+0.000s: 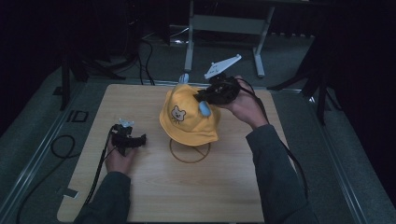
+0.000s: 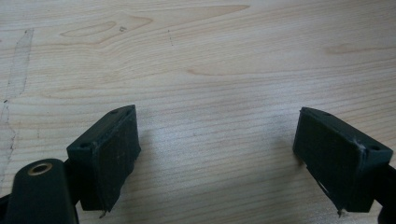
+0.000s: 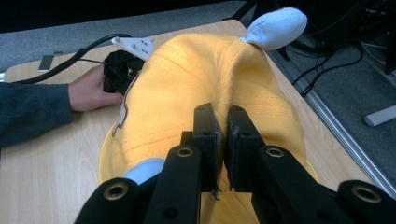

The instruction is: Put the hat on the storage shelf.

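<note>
Yellow hat (image 1: 187,116) (bear patch, blue ears)

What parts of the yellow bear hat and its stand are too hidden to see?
- The stand under the yellow hat: high view, its post is hidden by the brim.
- The hat's bear patch: right gripper view, turned away around the crown.
- The fabric at the right gripper: its shut jaws cover the pinched spot.

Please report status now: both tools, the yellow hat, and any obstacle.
Right tool shut on yellow hat crown. Left tool open, resting on table. Hat on wire stand. Nothing in the way.
</note>
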